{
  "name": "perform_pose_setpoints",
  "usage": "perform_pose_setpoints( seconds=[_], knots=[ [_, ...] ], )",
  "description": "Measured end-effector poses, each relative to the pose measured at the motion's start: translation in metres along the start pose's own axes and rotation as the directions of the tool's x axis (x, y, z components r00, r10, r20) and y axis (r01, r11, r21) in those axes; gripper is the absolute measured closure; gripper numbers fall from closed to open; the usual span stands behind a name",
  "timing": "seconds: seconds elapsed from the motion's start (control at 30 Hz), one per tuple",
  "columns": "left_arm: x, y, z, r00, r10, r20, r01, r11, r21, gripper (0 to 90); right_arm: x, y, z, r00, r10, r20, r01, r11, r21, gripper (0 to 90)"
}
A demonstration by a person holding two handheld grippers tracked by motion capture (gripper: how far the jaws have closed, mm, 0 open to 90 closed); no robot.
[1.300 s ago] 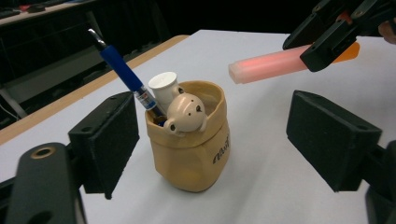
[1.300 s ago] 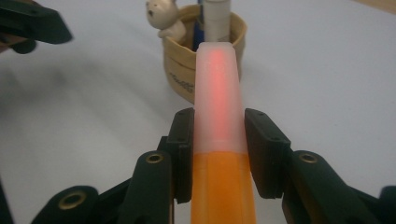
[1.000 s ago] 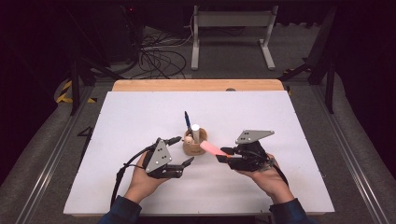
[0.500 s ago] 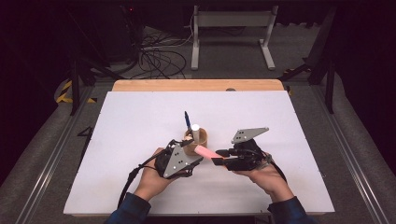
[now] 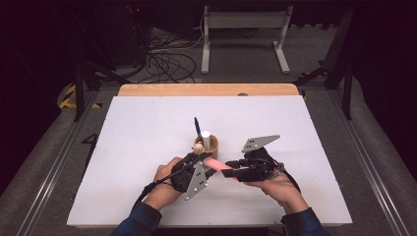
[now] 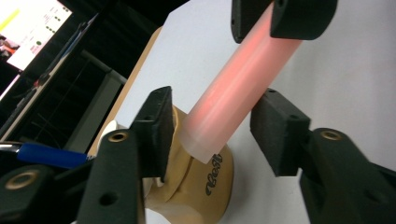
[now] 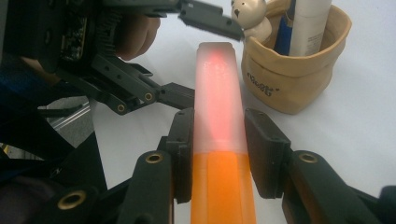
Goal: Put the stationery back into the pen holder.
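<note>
With the pink marker (image 7: 219, 112) clamped in the right gripper (image 7: 218, 149), the left gripper (image 6: 210, 130) has been brought around its cap, jaws spread, ready for uncapping.

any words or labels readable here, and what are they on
Dark script print on the tan holder: too partial and blurred to read; it seems to start "Best".
The same print on the holder in the right gripper view: too small to read.
Bright screen: lines too blurred to read.
</note>
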State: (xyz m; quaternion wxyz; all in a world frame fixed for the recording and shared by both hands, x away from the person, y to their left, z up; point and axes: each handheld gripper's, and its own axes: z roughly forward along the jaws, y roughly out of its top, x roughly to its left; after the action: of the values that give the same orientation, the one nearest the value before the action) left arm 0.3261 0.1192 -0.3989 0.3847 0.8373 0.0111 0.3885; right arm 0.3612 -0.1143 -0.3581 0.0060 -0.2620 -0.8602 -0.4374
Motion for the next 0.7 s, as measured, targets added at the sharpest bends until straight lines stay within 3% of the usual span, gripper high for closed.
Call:
perform_pose_setpoints(
  seconds=[0.13, 0.17, 0.2, 0.3, 0.4, 0.43, 0.53, 0.63, 0.7],
  knots=[
    [-0.002, 0.0, 0.0, 1.0, 0.0, 0.001, 0.0, 0.9998, 0.018, 56.1, -0.001, 0.0, -0.001, 0.9999, 0.01, -0.003, -0.01, 1.0, -0.002, 65.5],
    [-0.002, 0.0, 0.001, 0.9998, 0.018, -0.002, -0.018, 0.9998, 0.009, 57.6, -0.002, 0.0, -0.001, 0.9998, 0.017, -0.01, -0.017, 1.0, -0.008, 65.4],
    [-0.004, 0.0, 0.0, 1.0, 0.004, 0.0, -0.004, 0.9999, 0.015, 59.5, -0.003, -0.001, -0.002, 0.9996, 0.022, -0.017, -0.022, 1.0, -0.013, 65.3],
    [-0.003, 0.002, -0.002, 0.9974, 0.072, 0.001, -0.072, 0.9968, 0.036, 65.2, -0.005, -0.001, -0.006, 0.9982, 0.043, -0.041, -0.044, 0.999, -0.029, 65.1],
    [-0.007, 0.002, -0.001, 0.9995, 0.029, 0.008, -0.029, 0.9993, 0.023, 70.0, -0.006, 0.0, -0.011, 0.9969, 0.054, -0.057, -0.057, 0.997, -0.06, 64.5],
    [-0.007, 0.002, 0.0, 0.999, 0.042, 0.013, -0.043, 0.9989, 0.02, 71.4, -0.007, 0.0, -0.012, 0.9968, 0.055, -0.059, -0.059, 0.996, -0.073, 64.3],
    [-0.007, 0.003, 0.0, 0.9987, 0.027, 0.044, -0.027, 0.9996, 0.011, 74.7, -0.007, 0.001, -0.016, 0.9962, 0.059, -0.064, -0.065, 0.992, -0.11, 63.2],
    [-0.004, 0.003, 0.0, 0.9965, -0.045, 0.071, 0.046, 0.9989, -0.009, 75.4, -0.007, 0.001, -0.016, 0.9959, 0.038, -0.083, -0.049, 0.988, -0.146, 58.4],
    [-0.001, 0.003, 0.0, 0.9917, -0.078, 0.102, 0.081, 0.9965, -0.023, 75.5, -0.007, 0.0, -0.014, 0.9954, 0.015, -0.095, -0.031, 0.985, -0.171, 57.3]
  ],
)
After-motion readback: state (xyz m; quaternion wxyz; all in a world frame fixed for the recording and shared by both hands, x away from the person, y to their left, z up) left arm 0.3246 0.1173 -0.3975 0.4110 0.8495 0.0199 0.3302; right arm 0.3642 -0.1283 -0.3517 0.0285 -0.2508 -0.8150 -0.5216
